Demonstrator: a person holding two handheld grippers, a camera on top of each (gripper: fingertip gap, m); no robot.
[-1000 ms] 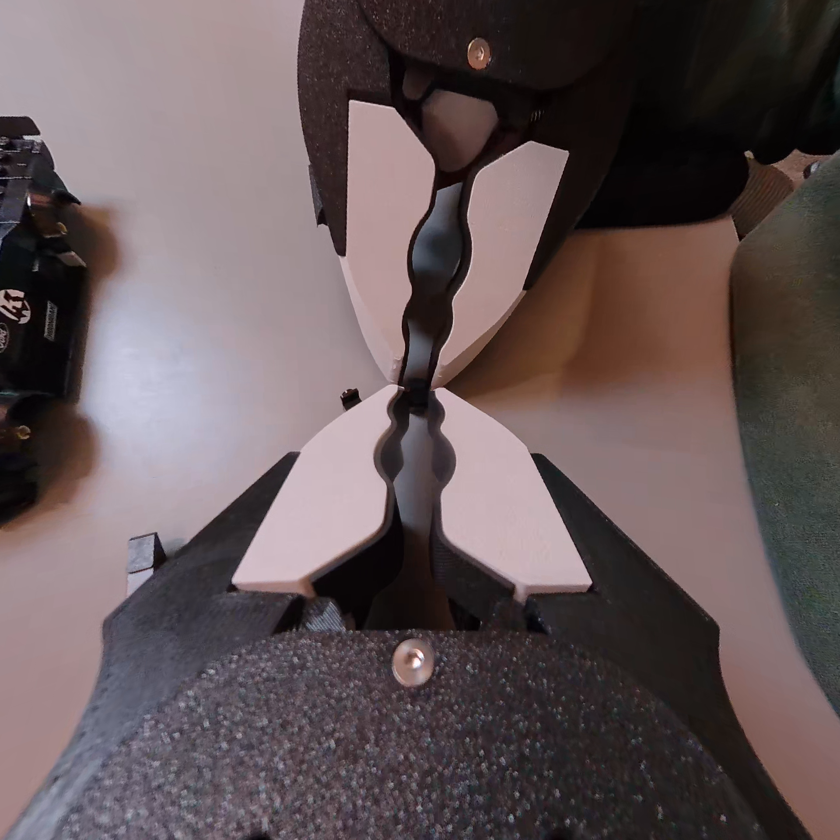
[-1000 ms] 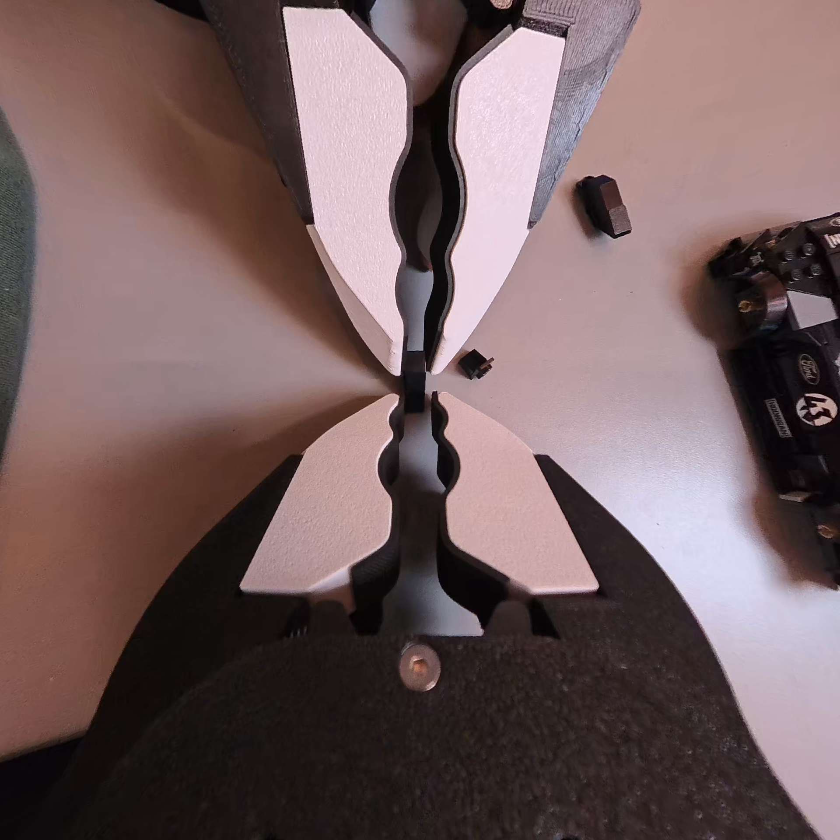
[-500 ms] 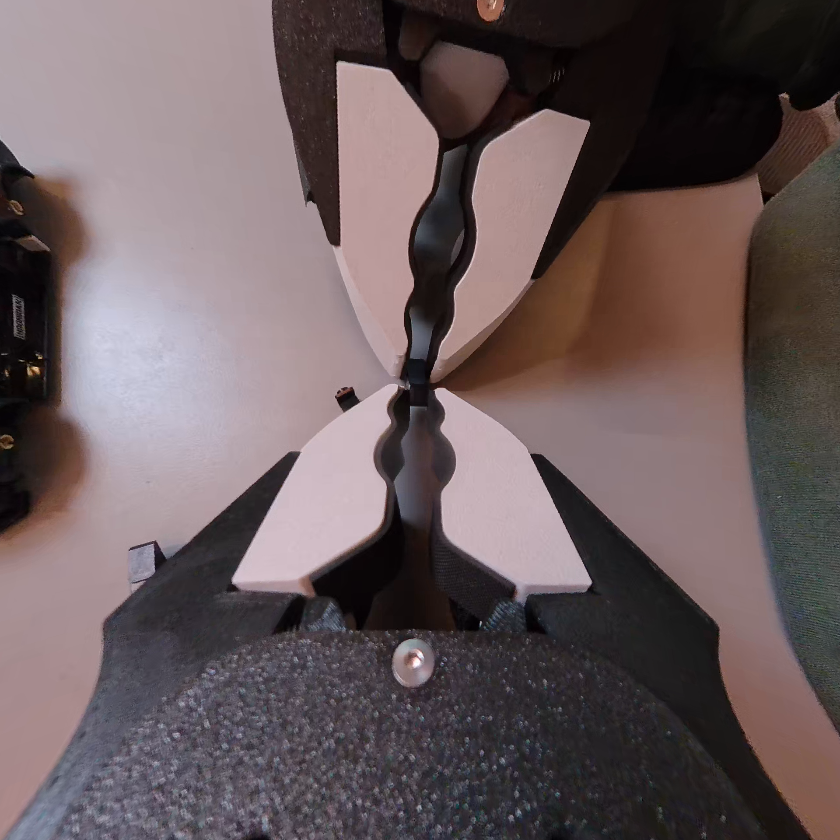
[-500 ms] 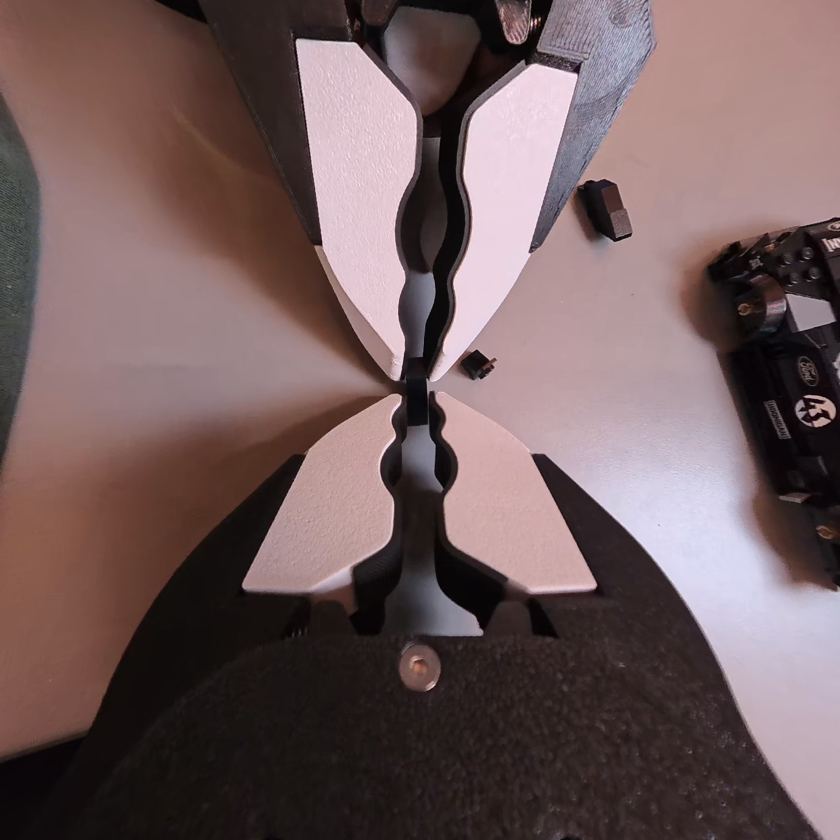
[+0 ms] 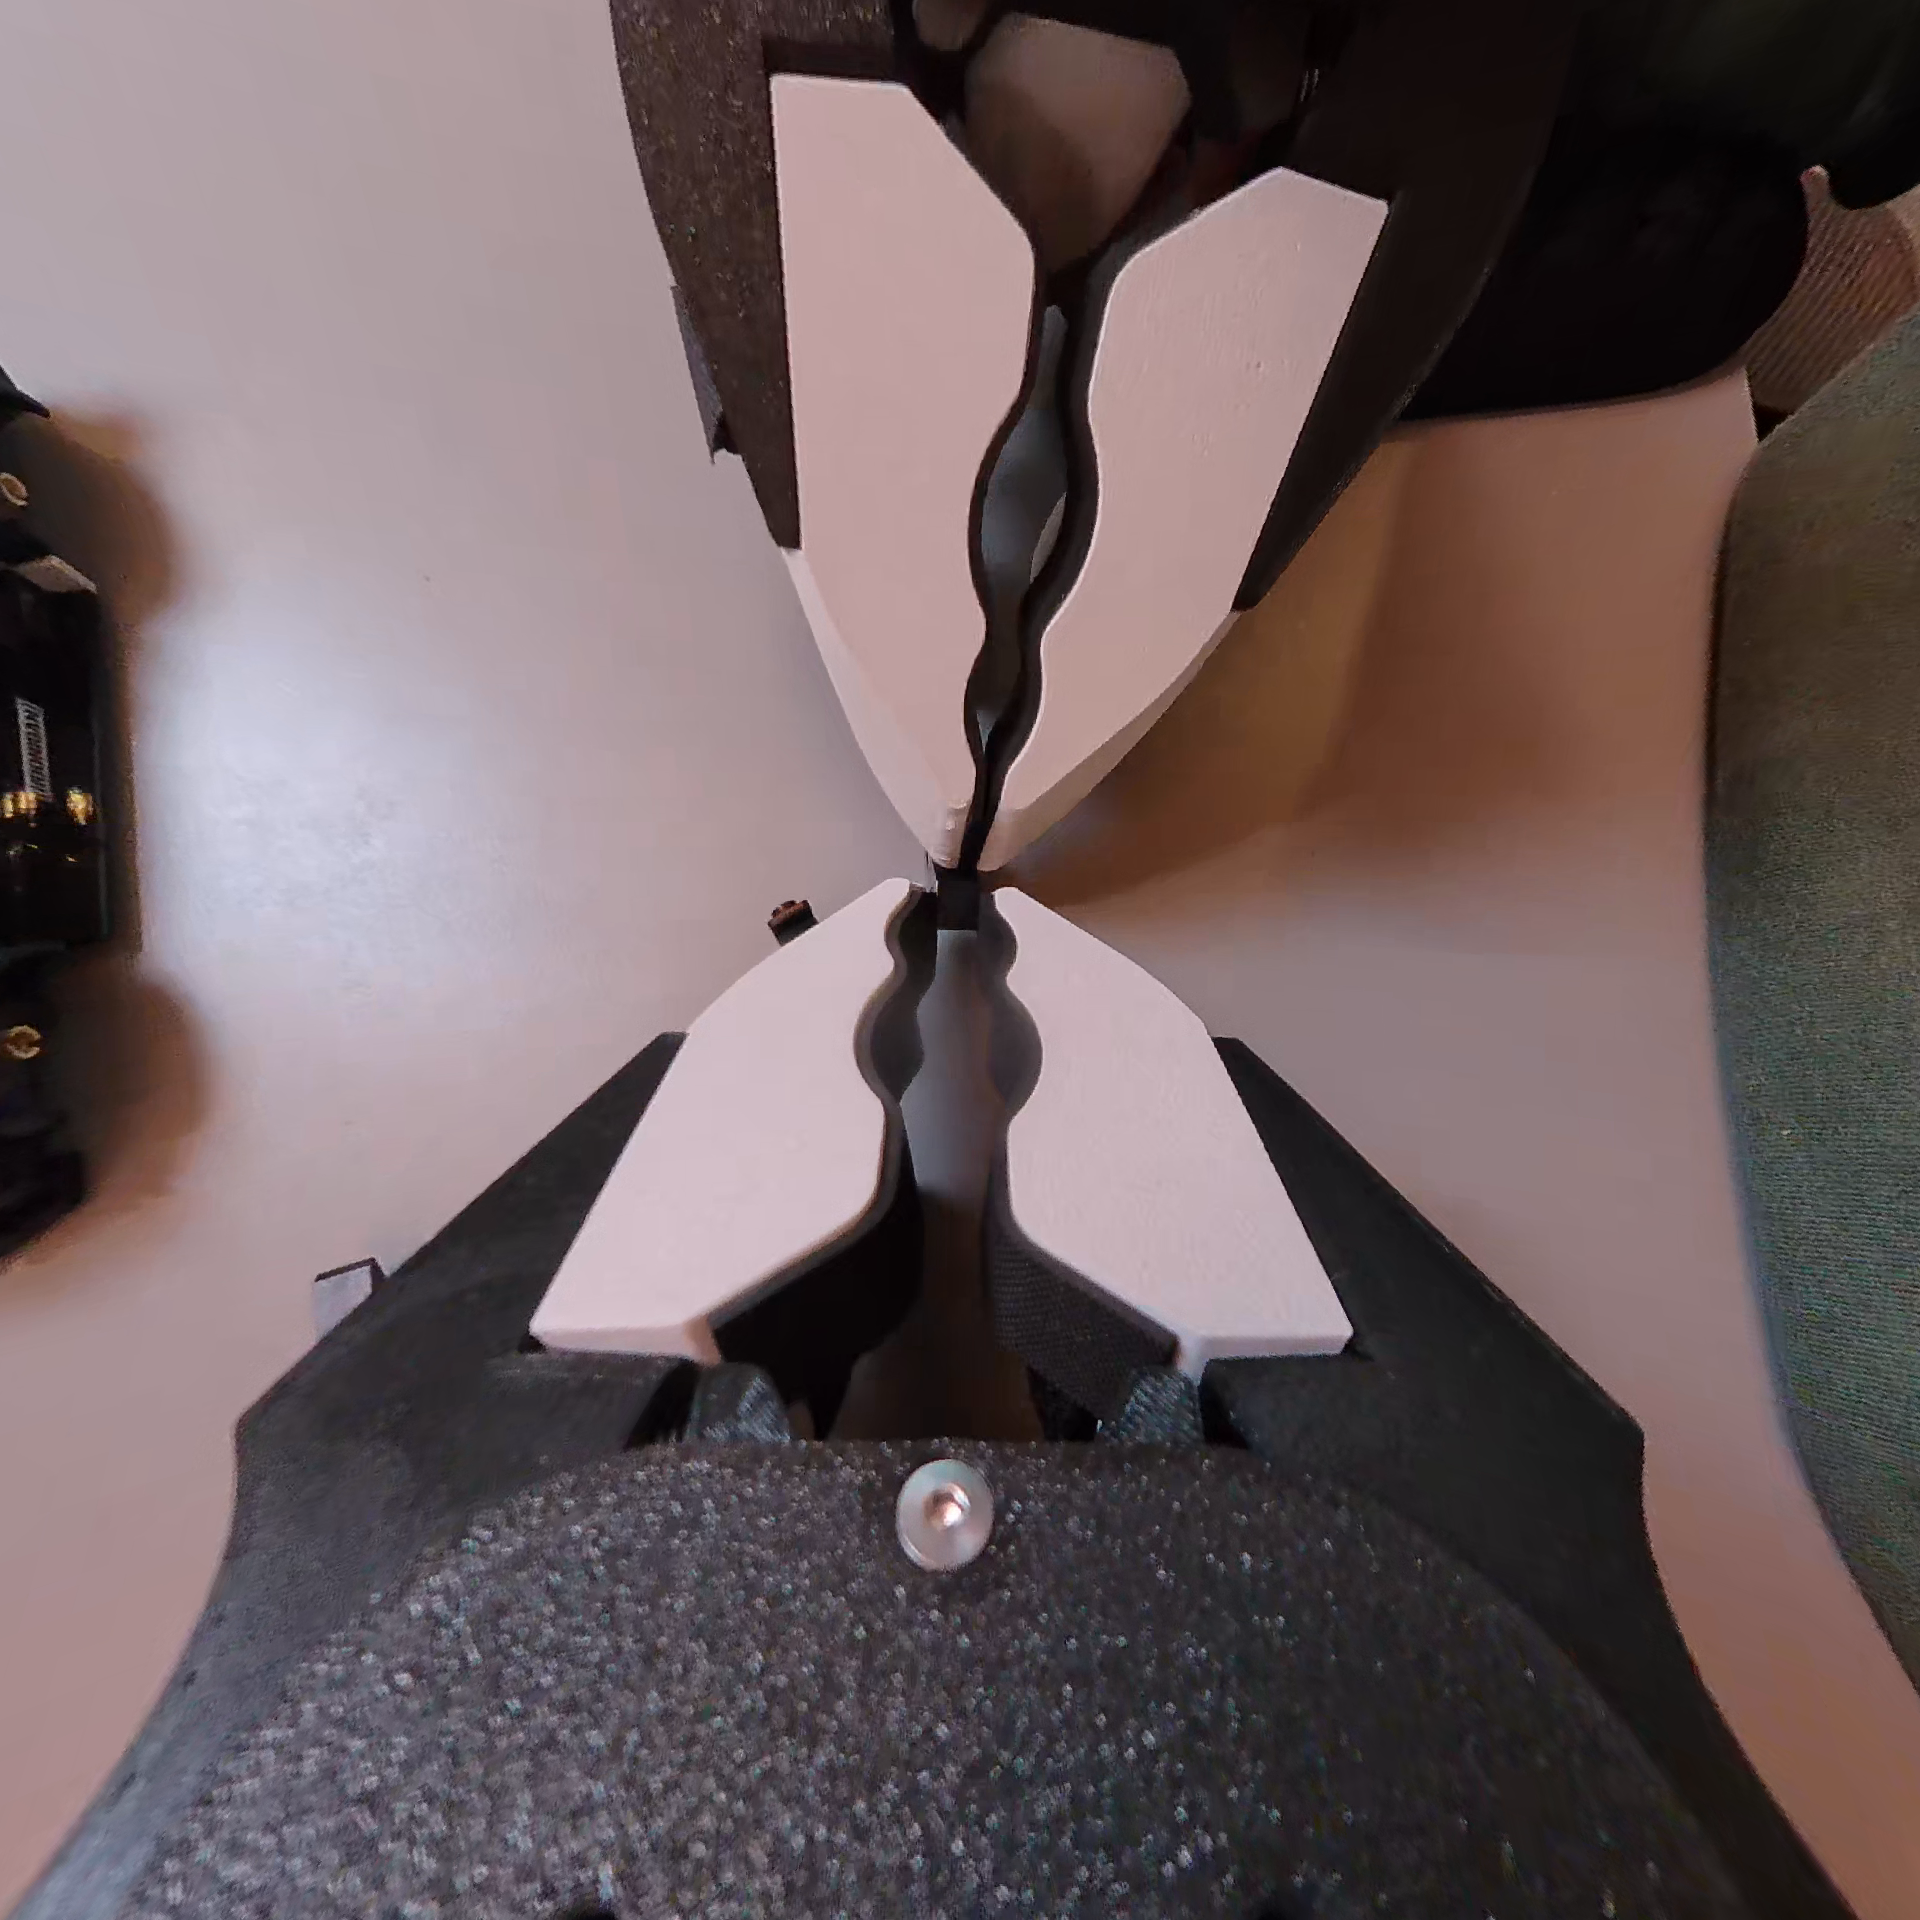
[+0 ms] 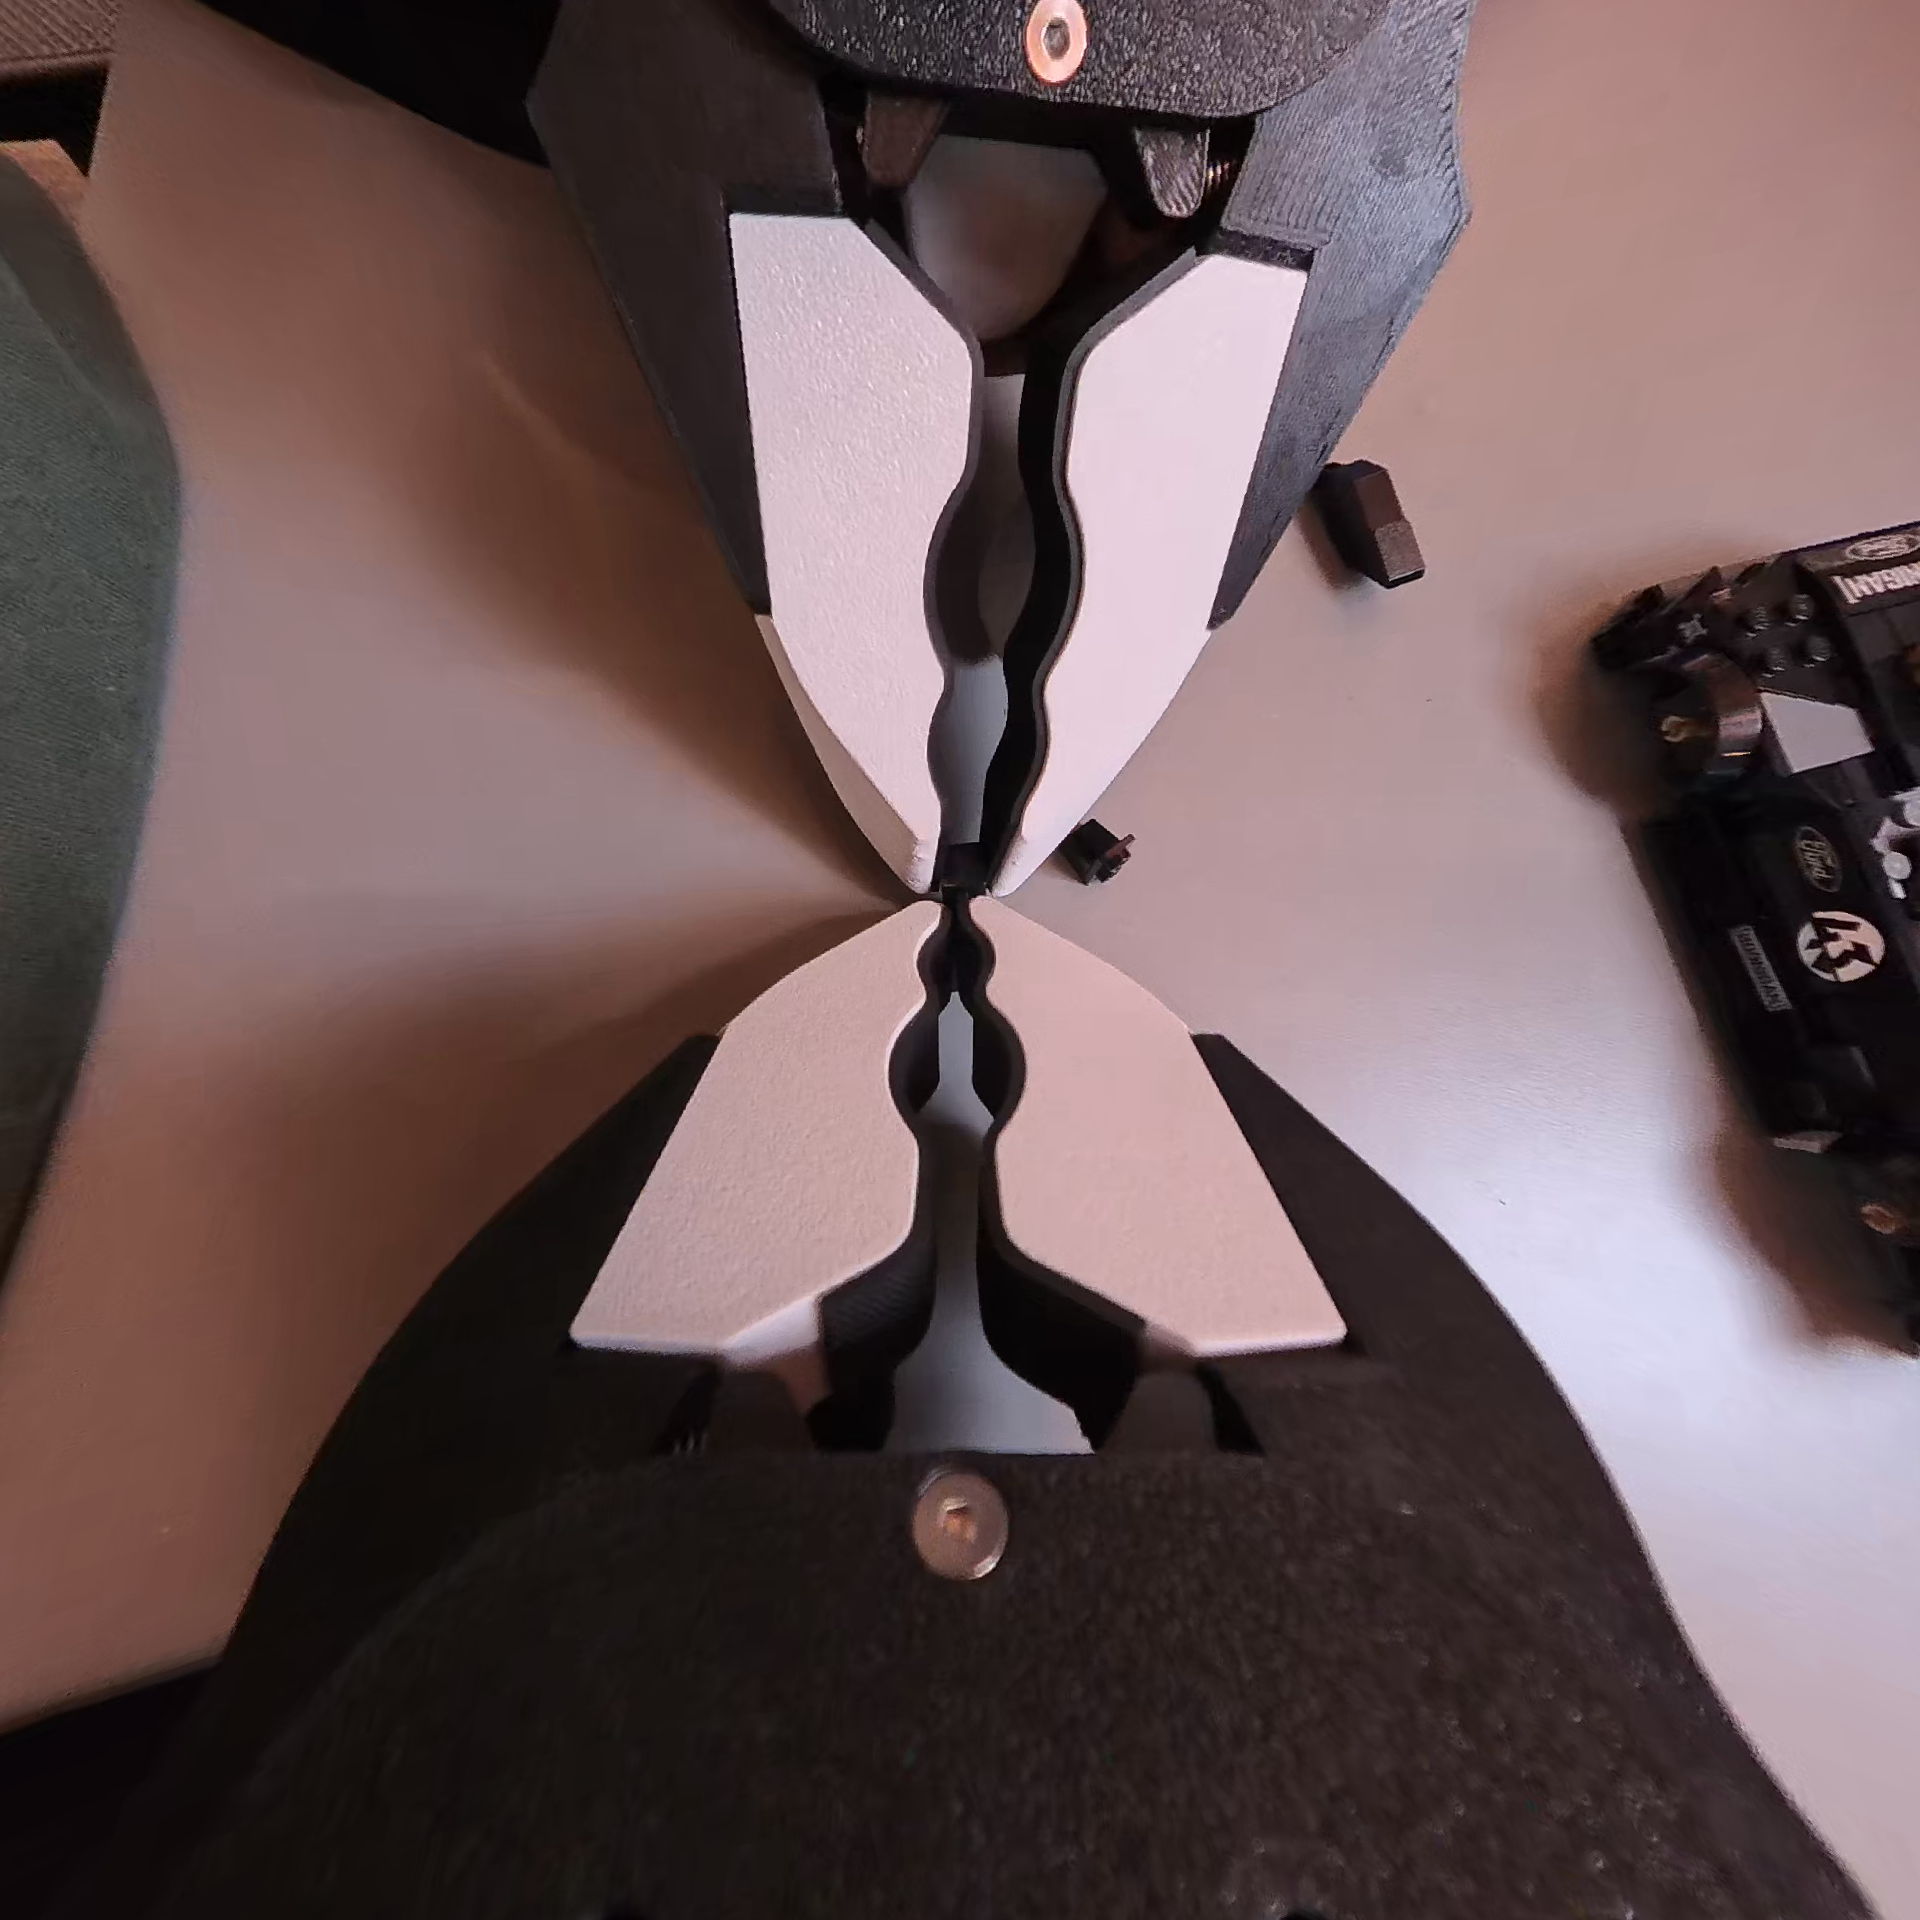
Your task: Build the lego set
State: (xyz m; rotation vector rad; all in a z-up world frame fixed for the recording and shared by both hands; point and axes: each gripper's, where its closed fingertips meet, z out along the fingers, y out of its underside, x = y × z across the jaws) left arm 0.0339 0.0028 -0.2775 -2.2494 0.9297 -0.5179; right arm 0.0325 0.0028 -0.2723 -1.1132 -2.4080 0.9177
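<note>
the lego car (image 6: 1808,914), a black part-built model with stickers on its body, lies on the pale grey table (image 6: 1403,1039) off to the right in the right wrist view; in the left wrist view it sits at the left edge (image 5: 47,831). the smooth tabletop takes a warm tint on one side and a cool glare on the other. a dark green upholstered surface (image 5: 1829,935) borders it, and little else of the room shows. the left gripper (image 5: 958,914) and the right gripper (image 6: 956,914) meet tip to tip over the table's middle, both nearly closed, pinching a small black piece (image 5: 958,904) between them; which one truly grips it i cannot tell. a black brick (image 6: 1366,530) lies beside the left gripper's body, and a tiny black piece (image 6: 1099,850) rests just beside its tips.
</note>
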